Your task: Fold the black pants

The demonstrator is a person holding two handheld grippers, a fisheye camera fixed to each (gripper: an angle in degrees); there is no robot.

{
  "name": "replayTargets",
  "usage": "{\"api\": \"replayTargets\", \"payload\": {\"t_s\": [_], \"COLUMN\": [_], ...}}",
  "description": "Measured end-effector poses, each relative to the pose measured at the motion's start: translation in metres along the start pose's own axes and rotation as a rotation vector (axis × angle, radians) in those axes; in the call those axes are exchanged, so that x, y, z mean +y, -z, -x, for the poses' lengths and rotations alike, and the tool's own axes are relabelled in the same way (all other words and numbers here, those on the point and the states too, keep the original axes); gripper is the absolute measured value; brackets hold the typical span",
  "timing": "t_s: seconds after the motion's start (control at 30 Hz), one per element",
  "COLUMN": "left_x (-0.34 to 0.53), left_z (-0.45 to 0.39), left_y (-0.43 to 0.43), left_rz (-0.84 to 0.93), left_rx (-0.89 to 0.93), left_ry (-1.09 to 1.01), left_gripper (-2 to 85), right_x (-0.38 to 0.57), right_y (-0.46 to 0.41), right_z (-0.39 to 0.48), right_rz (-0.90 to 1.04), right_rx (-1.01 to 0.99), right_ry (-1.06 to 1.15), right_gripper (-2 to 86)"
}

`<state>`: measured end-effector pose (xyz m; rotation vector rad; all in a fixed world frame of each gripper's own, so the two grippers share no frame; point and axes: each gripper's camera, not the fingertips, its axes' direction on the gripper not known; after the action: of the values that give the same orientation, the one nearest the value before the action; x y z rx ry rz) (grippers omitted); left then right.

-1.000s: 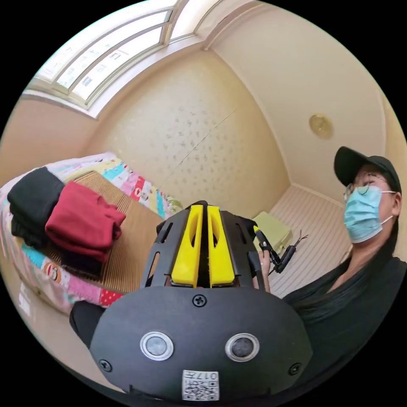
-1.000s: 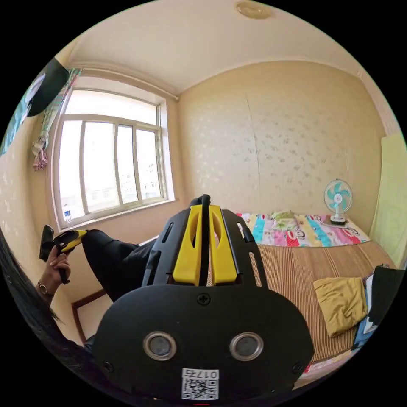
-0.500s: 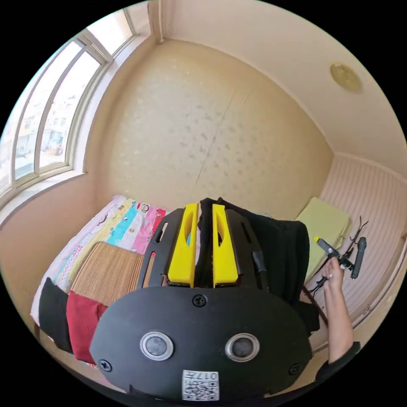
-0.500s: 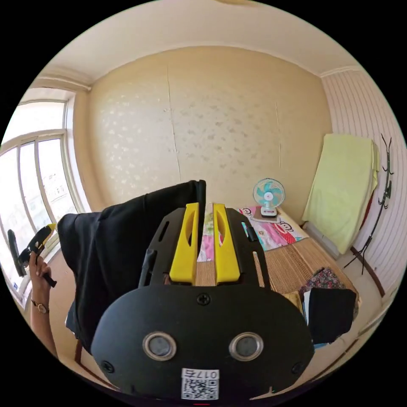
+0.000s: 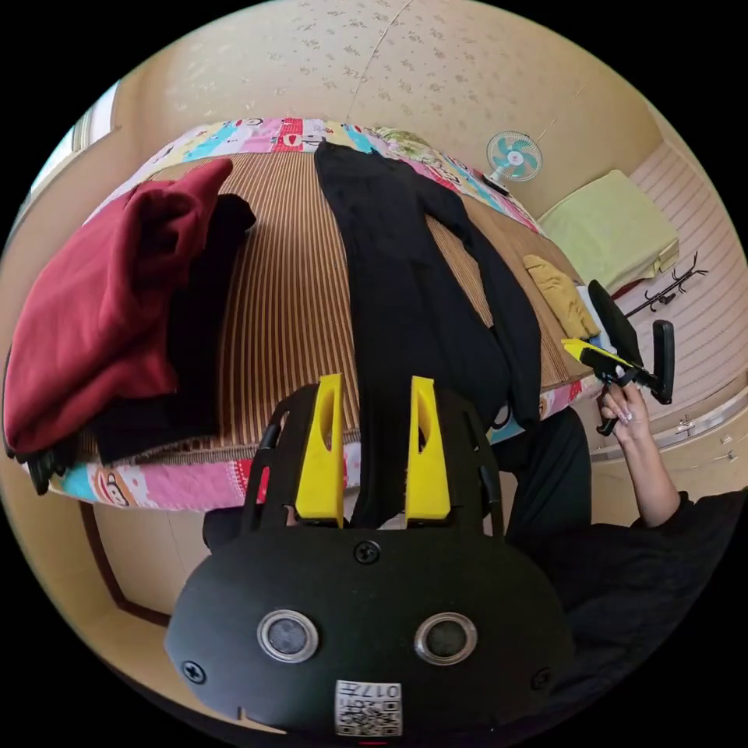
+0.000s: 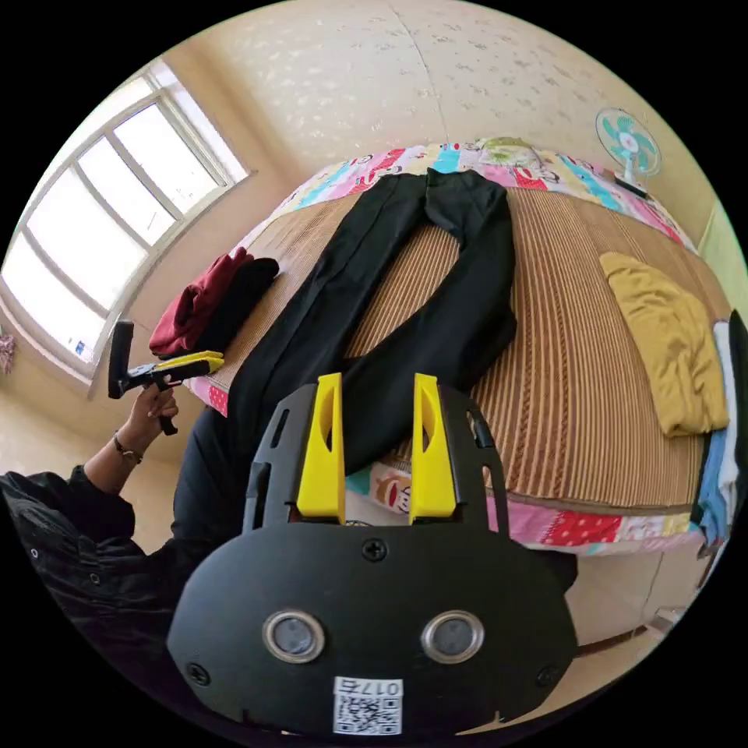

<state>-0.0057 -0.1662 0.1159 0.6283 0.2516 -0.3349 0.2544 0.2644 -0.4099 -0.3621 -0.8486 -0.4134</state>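
Note:
The black pants (image 5: pixel 405 296) lie spread along the striped mat (image 5: pixel 288 296) on the bed, waist at the far end and legs running to the near edge. In the right gripper view the pants (image 6: pixel 460 312) form a V, and both leg ends hang over the bed's edge. My left gripper (image 5: pixel 376 380) is open just off that edge, with one leg showing in the gap between the jaws. My right gripper (image 6: pixel 378 379) is open over the other leg's end. The left gripper (image 6: pixel 183 364) and the right gripper (image 5: pixel 604 357) also appear, each held in a hand.
A stack of red and black clothes (image 5: pixel 101 312) sits at the mat's left corner, seen too as the same stack (image 6: pixel 210 300). A yellow garment (image 6: pixel 670 343) lies to the right. A small fan (image 6: pixel 627 144) stands at the bed's far end. A window (image 6: pixel 101 234) is on the left.
Both grippers held the pants up in the air, shut on them. The pants now lie laid out on the bed, and both sets of jaws have opened.

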Motion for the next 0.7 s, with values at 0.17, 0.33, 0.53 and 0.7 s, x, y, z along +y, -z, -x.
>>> {"api": "replayTargets", "payload": {"t_s": [0.17, 0.33, 0.53, 0.7], "left_x": [0.054, 0.039, 0.02, 0.033], "left_z": [0.001, 0.028, 0.061, 0.108], "left_y": [0.002, -0.06, 0.025, 0.076], "left_rz": [-0.039, 0.315, -0.044, -0.129], "left_rx": [-0.034, 0.06, 1.036, 0.918], "left_ry": [0.08, 0.172, 0.173, 0.299], "left_gripper": [13.5, 5.8, 1.4, 2.2], "right_x": [0.046, 0.009, -0.028, 0.009], "right_y": [-0.025, -0.07, -0.051, 0.054], "right_z": [0.027, 0.079, 0.075, 0.024], "right_rz": [-0.081, 0.026, 0.249, -0.039], "right_rx": [-0.338, -0.067, -0.025, -0.374], "right_ry": [-0.08, 0.192, 0.199, 0.153], "right_gripper": [14.6, 13.8, 3.1, 2.6]}}
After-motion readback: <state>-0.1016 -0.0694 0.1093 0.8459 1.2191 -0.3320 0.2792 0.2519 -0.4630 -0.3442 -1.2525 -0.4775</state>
